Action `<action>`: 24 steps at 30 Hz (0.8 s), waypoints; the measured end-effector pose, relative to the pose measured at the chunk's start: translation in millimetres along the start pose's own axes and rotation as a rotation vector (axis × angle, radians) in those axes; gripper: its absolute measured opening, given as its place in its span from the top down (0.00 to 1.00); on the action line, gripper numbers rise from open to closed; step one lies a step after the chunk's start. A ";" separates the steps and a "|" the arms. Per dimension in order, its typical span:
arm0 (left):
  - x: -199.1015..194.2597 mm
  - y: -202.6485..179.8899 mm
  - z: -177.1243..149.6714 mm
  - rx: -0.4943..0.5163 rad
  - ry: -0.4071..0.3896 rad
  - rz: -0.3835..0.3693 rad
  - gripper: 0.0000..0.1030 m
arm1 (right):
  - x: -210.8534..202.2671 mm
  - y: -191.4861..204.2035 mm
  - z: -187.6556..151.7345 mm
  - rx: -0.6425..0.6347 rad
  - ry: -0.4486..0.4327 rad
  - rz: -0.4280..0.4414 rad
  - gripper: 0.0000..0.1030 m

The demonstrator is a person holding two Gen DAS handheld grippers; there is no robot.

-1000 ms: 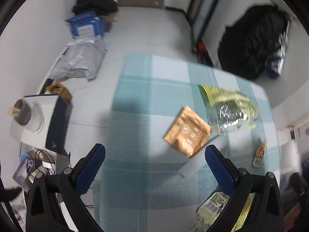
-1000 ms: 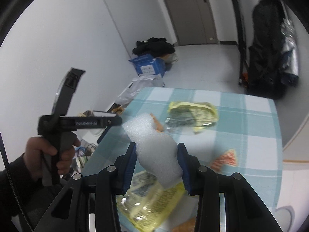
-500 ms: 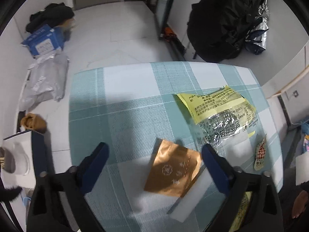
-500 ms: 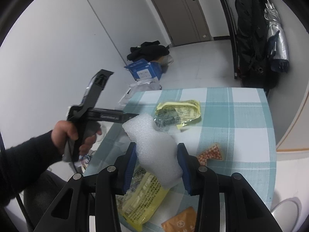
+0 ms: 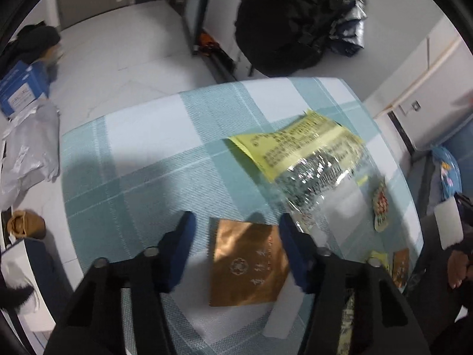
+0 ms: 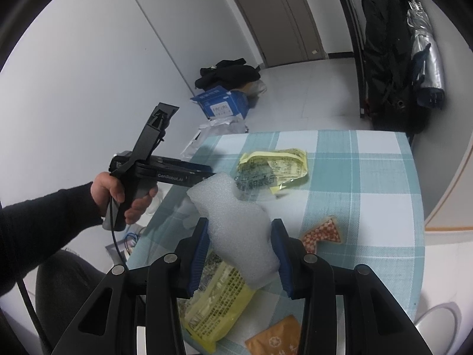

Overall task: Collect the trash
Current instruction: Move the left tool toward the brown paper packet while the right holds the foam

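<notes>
— Right wrist view first: what can you read? Your left gripper (image 6: 204, 174) carries "GenRobot.AI" in pale letters along its black body, gripped in your left hand (image 6: 124, 195). The blue box (image 6: 221, 108) on the floor has a white label, but its lettering is too small to make out.

— And the trash? Your right gripper (image 6: 240, 250) is clamped on a white foam sheet (image 6: 236, 222), dimpled and bent, held up above the checked tablecloth (image 6: 381, 183). Under it lies a yellow wrapper (image 6: 215, 304) with dense black print, not legible. A second yellow wrapper (image 6: 275, 167) with a clear, crinkled half sits further along the table, and a red-and-white checked packet (image 6: 322, 233) lies to the right.

— And from the left wrist? Your left gripper (image 5: 236, 247) stands wide apart, empty, its blue fingers (image 5: 183, 236) on either side of a bronze sachet (image 5: 246, 261) lying flat on the cloth. The sachet shows a pale flower emblem and what may be a few characters; blur hides them. The yellow wrapper (image 5: 298, 145) beyond it has rows of print, smeared.
</notes>
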State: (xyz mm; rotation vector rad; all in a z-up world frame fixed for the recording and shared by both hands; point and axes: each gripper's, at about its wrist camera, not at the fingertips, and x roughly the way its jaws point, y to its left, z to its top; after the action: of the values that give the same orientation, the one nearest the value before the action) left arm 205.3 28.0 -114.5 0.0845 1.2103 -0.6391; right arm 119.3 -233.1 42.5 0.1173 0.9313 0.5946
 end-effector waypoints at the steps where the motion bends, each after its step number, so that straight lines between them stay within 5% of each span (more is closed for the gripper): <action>1: 1.3 -1.8 1.1 0.012 0.010 -0.005 0.57 | 0.7 0.0 0.0 0.000 0.002 -0.001 0.60; 4: 2.5 -2.5 3.0 0.026 0.029 -0.018 0.67 | 4.6 -1.5 0.1 0.007 0.011 0.000 0.60; 7: 3.5 1.6 3.8 0.008 0.048 -0.024 0.88 | 7.1 -1.4 -0.1 0.005 0.015 0.000 0.60; 10: 1.9 3.8 2.8 -0.016 0.052 -0.019 0.95 | 7.3 -0.4 -0.4 -0.001 0.012 -0.003 0.60; 18: -15.8 -2.7 -3.2 -0.077 0.035 -0.002 1.00 | 7.5 0.6 0.0 0.000 0.006 -0.011 0.60; 24: -30.9 -12.2 -13.9 -0.126 0.043 0.100 1.00 | 5.5 3.6 1.1 -0.001 -0.001 -0.024 0.60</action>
State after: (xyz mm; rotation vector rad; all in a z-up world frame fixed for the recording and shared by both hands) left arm 181.3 36.2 -88.9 0.0529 1.2770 -0.4751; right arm 121.1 -227.0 40.4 0.1054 0.9298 0.5729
